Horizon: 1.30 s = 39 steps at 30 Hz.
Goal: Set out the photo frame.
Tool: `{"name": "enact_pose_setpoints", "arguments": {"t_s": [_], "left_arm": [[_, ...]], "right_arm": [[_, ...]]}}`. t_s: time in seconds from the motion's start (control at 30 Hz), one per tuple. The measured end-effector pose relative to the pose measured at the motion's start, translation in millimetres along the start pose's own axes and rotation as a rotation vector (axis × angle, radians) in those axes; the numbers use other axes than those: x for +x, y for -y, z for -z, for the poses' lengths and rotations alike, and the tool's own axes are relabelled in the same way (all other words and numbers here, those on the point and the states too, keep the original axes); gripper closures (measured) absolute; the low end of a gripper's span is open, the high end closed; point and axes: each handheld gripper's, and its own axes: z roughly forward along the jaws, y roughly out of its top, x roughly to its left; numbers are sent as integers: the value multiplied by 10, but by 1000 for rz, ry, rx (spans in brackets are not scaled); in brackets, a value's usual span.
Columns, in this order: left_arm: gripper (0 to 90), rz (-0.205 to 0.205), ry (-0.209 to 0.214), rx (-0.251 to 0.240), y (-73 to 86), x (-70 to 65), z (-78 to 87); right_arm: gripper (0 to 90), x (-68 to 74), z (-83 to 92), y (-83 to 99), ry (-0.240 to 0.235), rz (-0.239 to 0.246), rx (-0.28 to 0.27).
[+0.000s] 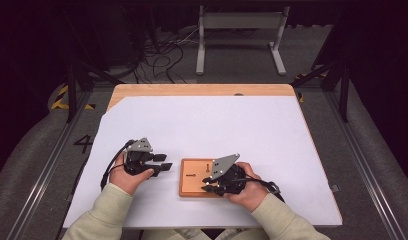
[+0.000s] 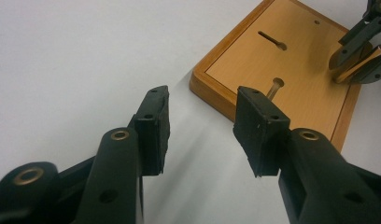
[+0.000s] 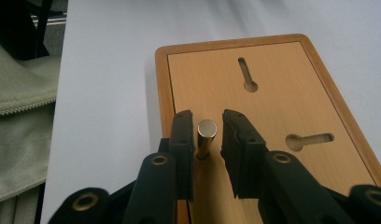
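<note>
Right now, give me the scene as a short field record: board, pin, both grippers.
surface: white sheet over a wooden table
board: wooden board flat on the sheet, two keyhole slots visible
pin: brass pin standing upright on the board
right gripper: right gripper low over the board, jaws either side of the pin; one pad close against it, a gap at the other, not clamped
left gripper: left gripper jaws apart, nothing between them, resting on the sheet left of the board
</note>
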Motion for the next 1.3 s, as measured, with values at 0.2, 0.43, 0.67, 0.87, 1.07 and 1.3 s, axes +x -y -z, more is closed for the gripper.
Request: {"name": "enact_pose_setpoints", "arguments": {"t_s": [0.2, 0.43, 0.67, 0.87, 1.07, 1.3], "left_arm": [[550, 2, 2, 0, 1, 0, -7], [549, 2, 1, 0, 3, 4, -8], [550, 2, 1, 2, 3, 5, -12], [550, 7, 0, 4, 10, 9, -19], [549, 9, 1, 6, 13, 10, -27], [548, 15, 2, 10, 31, 34, -37]], "right_arm": [[832, 22, 13, -19, 6, 28, -2], [834, 38, 14, -42, 15, 53, 13], [834, 24, 10, -56, 36, 65, 21], [834, -74, 23, -47, 58, 55, 27], [835, -183, 17, -36, 81, 27, 16], [834, -191, -4, -52, 95, 21, 19]]}}
